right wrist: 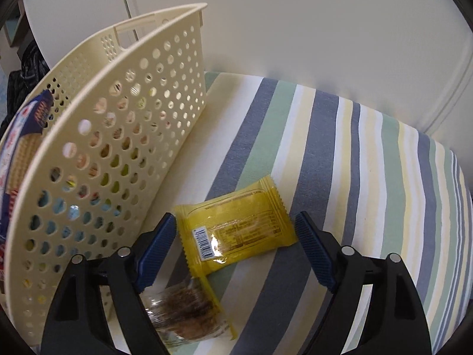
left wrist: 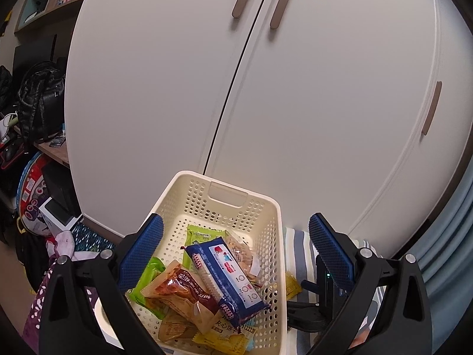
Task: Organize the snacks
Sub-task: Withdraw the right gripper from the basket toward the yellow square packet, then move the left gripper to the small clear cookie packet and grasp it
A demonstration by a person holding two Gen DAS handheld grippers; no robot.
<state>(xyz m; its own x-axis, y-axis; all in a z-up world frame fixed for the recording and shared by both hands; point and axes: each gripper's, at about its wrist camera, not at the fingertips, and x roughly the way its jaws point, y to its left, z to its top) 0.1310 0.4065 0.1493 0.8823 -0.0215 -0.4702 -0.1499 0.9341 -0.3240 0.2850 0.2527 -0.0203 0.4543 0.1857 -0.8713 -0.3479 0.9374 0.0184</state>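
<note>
The cream perforated basket (left wrist: 275, 236) holds a blue biscuit pack (left wrist: 227, 278) atop mixed snack packets, while both grippers, left (left wrist: 236, 254) and right (right wrist: 236, 248), gape empty, the right straddling a yellow packet (right wrist: 236, 224) on the striped cloth (right wrist: 354, 153).

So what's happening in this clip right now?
A person holding tongs in each hand is sorting snacks into a cream perforated basket on a striped cloth. The basket already holds several packets, a blue biscuit pack on top. The right tongs are open around a yellow snack packet lying on the cloth beside the basket, not yet gripping it. A clear-wrapped brown snack lies nearer the camera. The left tongs hover open above the basket, empty.
</note>
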